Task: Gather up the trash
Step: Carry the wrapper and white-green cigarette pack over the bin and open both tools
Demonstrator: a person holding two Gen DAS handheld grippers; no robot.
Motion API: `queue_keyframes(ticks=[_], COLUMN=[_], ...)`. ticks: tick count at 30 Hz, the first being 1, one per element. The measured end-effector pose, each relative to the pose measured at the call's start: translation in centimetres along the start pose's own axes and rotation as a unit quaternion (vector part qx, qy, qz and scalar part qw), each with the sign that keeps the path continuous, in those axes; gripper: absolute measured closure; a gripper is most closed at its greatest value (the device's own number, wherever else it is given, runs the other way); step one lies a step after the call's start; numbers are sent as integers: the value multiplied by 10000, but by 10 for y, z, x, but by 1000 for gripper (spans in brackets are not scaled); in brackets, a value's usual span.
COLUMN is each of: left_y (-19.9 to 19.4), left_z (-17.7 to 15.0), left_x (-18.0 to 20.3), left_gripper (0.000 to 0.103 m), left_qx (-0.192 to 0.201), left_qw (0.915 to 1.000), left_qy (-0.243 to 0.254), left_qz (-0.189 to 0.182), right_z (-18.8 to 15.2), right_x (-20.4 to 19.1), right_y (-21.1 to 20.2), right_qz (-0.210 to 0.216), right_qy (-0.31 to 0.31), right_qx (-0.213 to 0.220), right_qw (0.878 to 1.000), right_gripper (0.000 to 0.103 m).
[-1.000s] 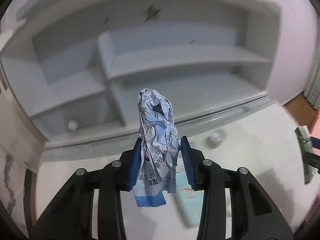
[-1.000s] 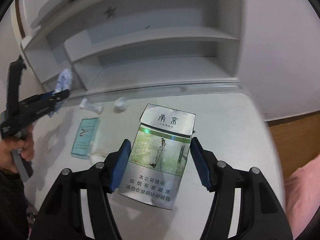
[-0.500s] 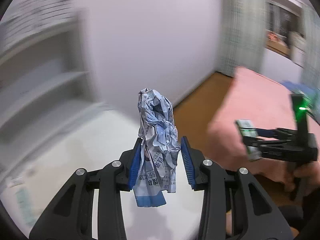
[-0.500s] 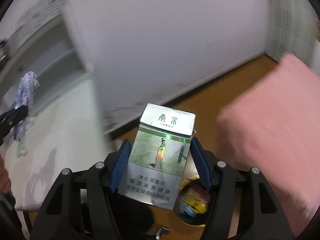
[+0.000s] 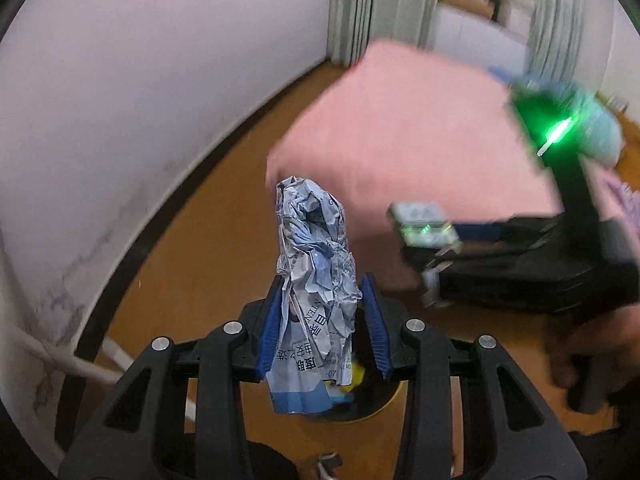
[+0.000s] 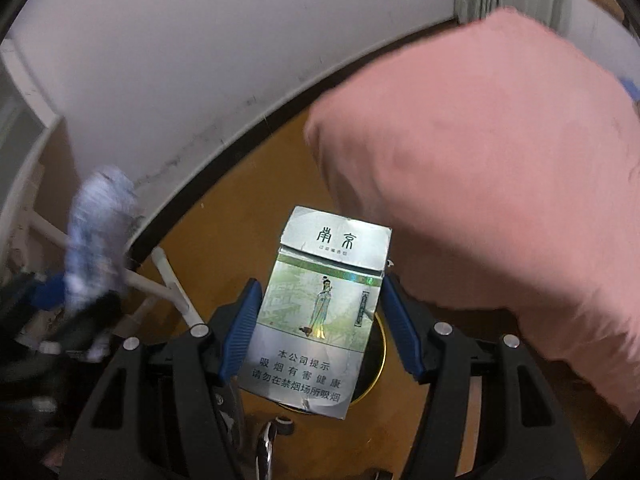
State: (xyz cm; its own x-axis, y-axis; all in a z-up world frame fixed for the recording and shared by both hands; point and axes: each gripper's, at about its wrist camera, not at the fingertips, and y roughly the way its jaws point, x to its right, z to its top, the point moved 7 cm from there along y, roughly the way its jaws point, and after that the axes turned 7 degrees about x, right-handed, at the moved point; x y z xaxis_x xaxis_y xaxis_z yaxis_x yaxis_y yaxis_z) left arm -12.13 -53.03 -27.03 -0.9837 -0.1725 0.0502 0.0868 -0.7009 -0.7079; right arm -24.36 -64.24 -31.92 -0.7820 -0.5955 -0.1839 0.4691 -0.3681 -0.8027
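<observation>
My left gripper [image 5: 320, 320] is shut on a crumpled blue-and-white paper wrapper [image 5: 314, 264], held upright over the wooden floor. Below it, the rim of a round gold-edged bin [image 5: 384, 404] with colourful trash inside shows. My right gripper [image 6: 320, 320] is shut on a flattened silver-green cigarette pack [image 6: 320, 304], above the same bin [image 6: 378, 368]. The right gripper with its pack [image 5: 424, 224] shows at the right of the left wrist view. The wrapper [image 6: 100, 232] shows blurred at the left of the right wrist view.
A pink bed or cushion [image 6: 500, 160] fills the right side. A white wall [image 6: 200, 60] with dark skirting runs along the back. White desk legs [image 6: 168, 280] stand at the left. A grey curtain [image 5: 360, 8] hangs at the back.
Both grippers have swung away from the white desk and shelves, rightward and down over the floor. The bin now sits below both held items. Grips are unchanged.
</observation>
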Motion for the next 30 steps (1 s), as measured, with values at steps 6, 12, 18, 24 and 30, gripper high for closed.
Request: queue_keyframes(ticks=[6, 12, 18, 24, 30], left_y=[77, 92, 84, 78, 73], left_z=[-69, -84, -85, -81, -81], left_x=[-17, -27, -6, -13, -16], left_gripper=[65, 65, 65, 64, 64], left_qx=[-1171, -1382, -1402, -1315, -1262], left_qw=[9902, 9840, 9844, 9838, 9834], left_qy=[-740, -1092, -1015, -1168, -1244], left_qz=[-192, -274, -305, -356, -400], right_z=[-34, -63, -71, -86, -79], right_x=[23, 17, 15, 10, 9], right_y=[52, 78, 89, 91, 89], right_qz=[-15, -145, -152, -132, -190], right_qy=[113, -183, -58, -103, -205], right_qx=[-786, -1313, -1457, -1520, -1442], right_qw=[9968, 9911, 9892, 9882, 9892], right_gripper=[43, 43, 43, 42, 42])
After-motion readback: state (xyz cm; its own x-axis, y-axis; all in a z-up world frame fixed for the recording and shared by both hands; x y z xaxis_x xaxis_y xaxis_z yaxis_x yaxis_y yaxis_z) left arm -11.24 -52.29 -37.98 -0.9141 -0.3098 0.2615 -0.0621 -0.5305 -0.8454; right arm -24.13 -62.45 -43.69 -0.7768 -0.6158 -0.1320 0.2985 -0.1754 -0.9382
